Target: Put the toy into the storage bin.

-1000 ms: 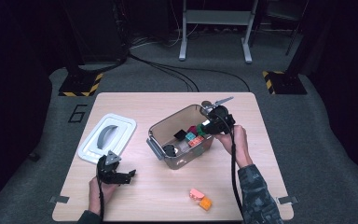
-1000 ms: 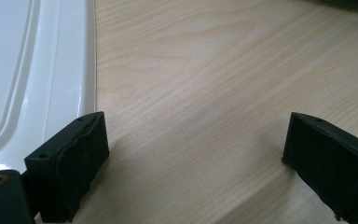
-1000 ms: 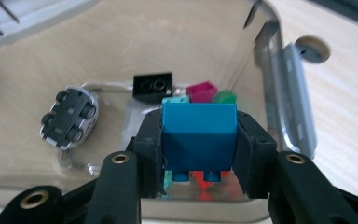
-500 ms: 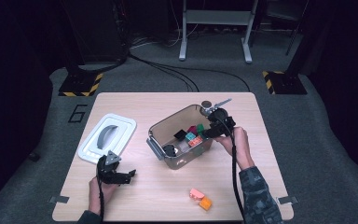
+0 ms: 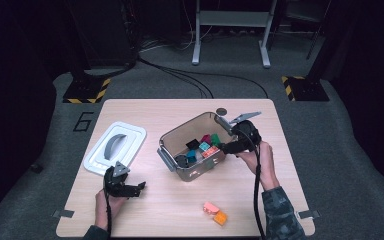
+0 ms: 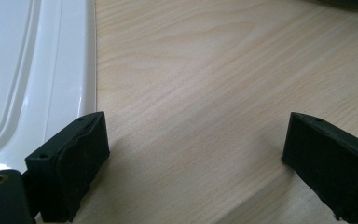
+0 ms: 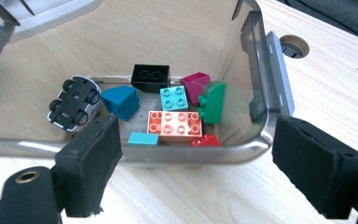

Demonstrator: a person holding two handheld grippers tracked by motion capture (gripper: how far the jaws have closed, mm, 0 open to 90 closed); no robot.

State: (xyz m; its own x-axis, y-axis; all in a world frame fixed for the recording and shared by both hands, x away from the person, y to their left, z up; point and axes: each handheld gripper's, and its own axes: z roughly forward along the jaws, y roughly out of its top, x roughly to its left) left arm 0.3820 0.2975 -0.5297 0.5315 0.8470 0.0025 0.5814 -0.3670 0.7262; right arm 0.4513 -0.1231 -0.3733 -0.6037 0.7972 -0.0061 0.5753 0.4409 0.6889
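Right gripper (image 5: 225, 148) backed off bin (image 5: 171, 161) rim, jaws just opening, empty; left gripper (image 5: 136, 188) wide, empty; "6" (image 5: 82, 121) on floor.

The right claw (image 5: 225, 148) stands wide at the near right rim of the open bin (image 5: 177, 167), nothing between its jaws, which have just been opening. Ahead of it the bin wall bars a level path; from above the way in is open, though bricks (image 7: 175, 125) and a toy car (image 7: 73, 101) crowd the floor. Behind it, toward the person, bare worktop (image 5: 180, 205) runs free up to two small blocks (image 5: 215, 213). The left claw (image 5: 130, 189) rests open on the worktop; the white lid (image 5: 115, 148) lies just beside its left jaw, clear wood ahead and to its right.
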